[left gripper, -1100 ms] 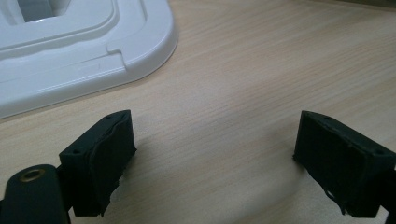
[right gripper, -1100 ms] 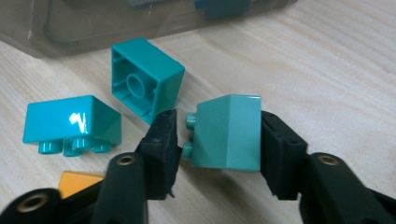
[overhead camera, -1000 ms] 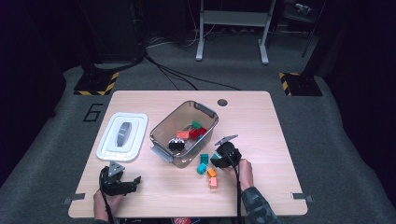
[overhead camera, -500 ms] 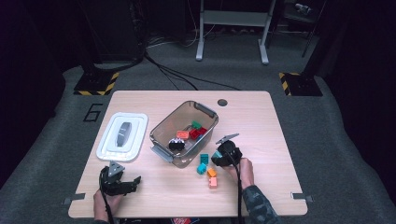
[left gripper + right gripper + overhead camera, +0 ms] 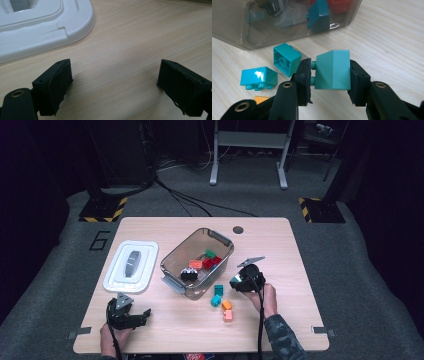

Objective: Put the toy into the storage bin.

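Observation:
My right gripper is shut on a teal-green sloped brick, held just above the wooden table beside the clear bin. In the high view the right gripper hovers off the bin's near right corner. Two teal bricks and an orange brick lie on the table below it. Inside the bin are red, green, orange and black pieces. My left gripper stands open over bare wood near the table's front left, with nothing between its jaws.
A white lid lies flat left of the bin, and its corner sits just ahead of the left gripper. A pink brick lies nearest the front edge. A round hole is at the table's far side.
The right gripper has lifted slightly with the teal-green brick still in it. The left gripper has stayed where it was.

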